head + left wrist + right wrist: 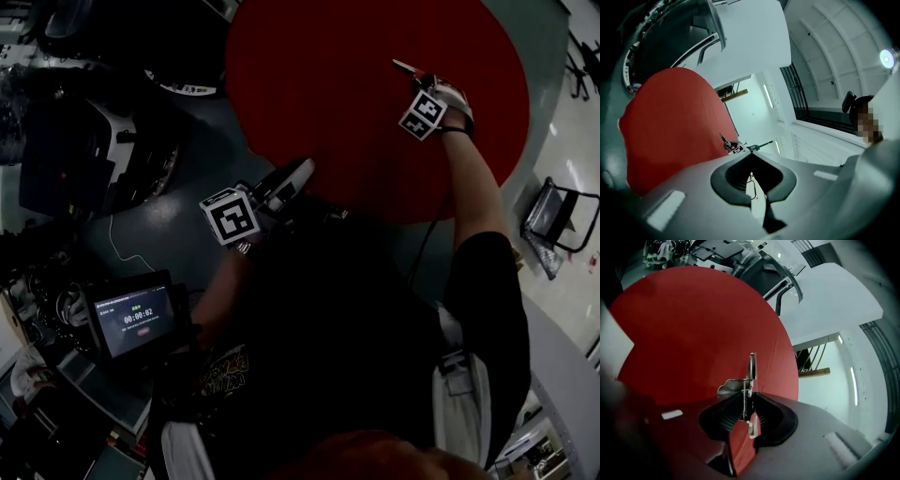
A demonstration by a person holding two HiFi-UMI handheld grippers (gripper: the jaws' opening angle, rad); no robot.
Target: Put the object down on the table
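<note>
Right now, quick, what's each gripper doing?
Left gripper: closed, nothing visibly held.
Right gripper: closed on a metal spring tool.

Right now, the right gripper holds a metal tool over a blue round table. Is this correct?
No: the table is red, not blue, as the right gripper view shows. The right gripper does hold the metal tool over it.

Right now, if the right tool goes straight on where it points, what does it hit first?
Probably the red round tabletop, touched first by the tip of the metal spring clip that the right tool grips. Nothing else lies ahead; depth is unclear.
</note>
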